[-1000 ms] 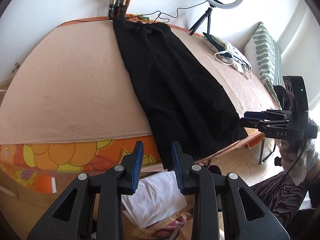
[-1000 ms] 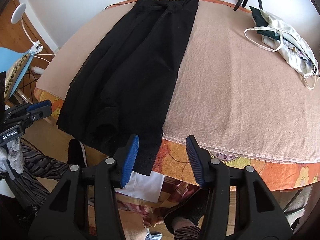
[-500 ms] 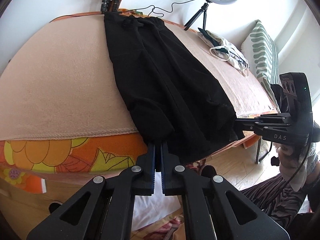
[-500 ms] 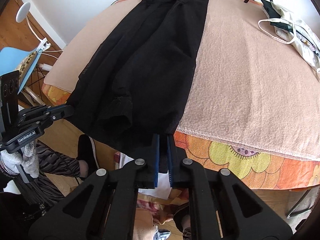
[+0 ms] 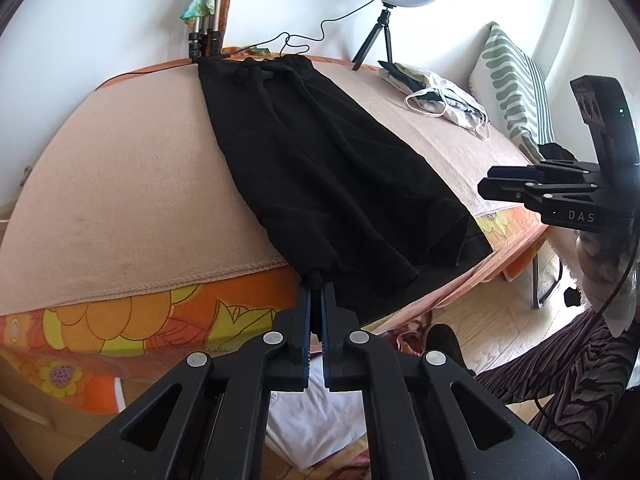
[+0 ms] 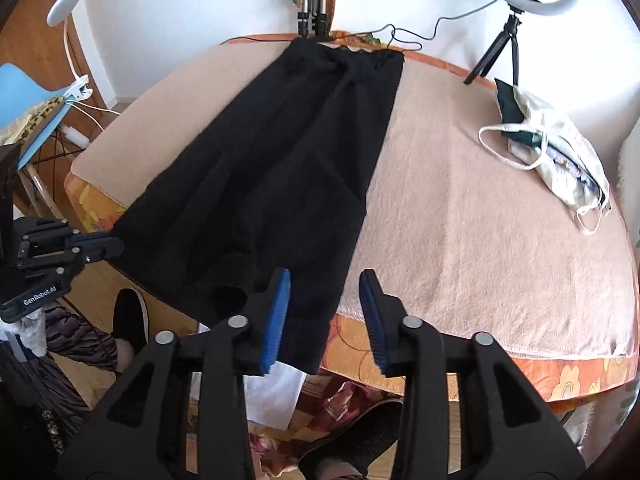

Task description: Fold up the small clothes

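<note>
From my left wrist camera I see the left gripper (image 5: 316,292) clenched on the near hem of the black garment (image 5: 320,168), a fold of the dark fabric pinched between its blue-lined fingers at about 6 o'clock in that view. The garment lies lengthwise on the beige blanket (image 5: 120,184), running from its gathered waist at 12 o'clock down to the near edge of the table, where the hem spills over the orange floral cloth (image 5: 160,320). At 3 o'clock in the same view the right gripper (image 5: 486,188) hovers beside the garment's other hem corner; from here its fingers look close together. My right wrist camera settles it: the right gripper (image 6: 325,316) is released, its blue pads (image 6: 276,316) spread apart with the garment's hem (image 6: 304,344) hanging just behind them, not gripped. In that view the left gripper (image 6: 116,245) sits at 9 o'clock against the garment's edge. A ring light on a tripod (image 6: 508,16) stands at 1 o'clock, and a cream tote bag (image 6: 560,160) lies on the blanket at 2 o'clock, well apart from the garment.
</note>
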`<state>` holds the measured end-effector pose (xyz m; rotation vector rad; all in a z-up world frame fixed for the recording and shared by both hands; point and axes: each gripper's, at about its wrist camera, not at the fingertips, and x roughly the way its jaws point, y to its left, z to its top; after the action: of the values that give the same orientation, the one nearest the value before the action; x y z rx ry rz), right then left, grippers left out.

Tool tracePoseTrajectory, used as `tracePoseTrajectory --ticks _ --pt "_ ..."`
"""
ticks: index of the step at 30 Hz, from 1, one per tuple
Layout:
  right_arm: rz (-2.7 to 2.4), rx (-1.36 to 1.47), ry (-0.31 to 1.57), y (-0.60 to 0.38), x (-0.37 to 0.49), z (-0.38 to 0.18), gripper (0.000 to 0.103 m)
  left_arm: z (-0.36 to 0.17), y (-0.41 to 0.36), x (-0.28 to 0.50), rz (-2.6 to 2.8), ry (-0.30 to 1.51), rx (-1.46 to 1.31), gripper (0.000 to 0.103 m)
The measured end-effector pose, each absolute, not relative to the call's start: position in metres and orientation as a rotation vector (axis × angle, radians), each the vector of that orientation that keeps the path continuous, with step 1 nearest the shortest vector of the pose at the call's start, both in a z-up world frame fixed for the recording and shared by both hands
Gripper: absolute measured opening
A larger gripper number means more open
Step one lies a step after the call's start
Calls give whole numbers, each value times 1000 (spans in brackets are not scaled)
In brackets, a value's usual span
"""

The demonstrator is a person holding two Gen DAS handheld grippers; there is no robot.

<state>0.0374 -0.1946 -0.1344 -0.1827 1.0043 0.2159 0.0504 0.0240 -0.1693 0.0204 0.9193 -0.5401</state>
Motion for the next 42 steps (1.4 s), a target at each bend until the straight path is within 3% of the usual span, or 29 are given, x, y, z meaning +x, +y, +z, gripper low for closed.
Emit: tracePoseTrajectory --ticks 3,6,8,12,14,16,18,20,22,42 --pt "221 -185 1011 -191 38 -135 43 -170 23 48 -559 925 37 4" --pt "198 -162 1055 -201 43 -146 43 -177 29 50 -549 974 -8 18" --pt "208 -116 1095 -211 44 -155 43 -180 32 54 -548 990 -32 20" --pt "228 -40 1142 -226 44 -165 43 -184 28 59 -577 1020 -71 20" --pt "256 -14 1159 -227 44 -169 43 -185 24 59 -575 1014 -50 6" --pt "250 -32 1170 -225 44 -174 43 -185 23 60 -577 1009 -57 3" --pt "261 -50 1183 -221 43 -179 33 -182 24 59 -570 990 -49 3" --pt "283 -50 1205 -214 44 -186 12 -177 23 56 -566 959 -25 3" --pt "299 -48 1195 -211 43 -183 5 -170 26 51 -559 935 -16 3" --pt "363 344 1163 -262 77 -155 4 -137 30 84 -580 919 -58 3"
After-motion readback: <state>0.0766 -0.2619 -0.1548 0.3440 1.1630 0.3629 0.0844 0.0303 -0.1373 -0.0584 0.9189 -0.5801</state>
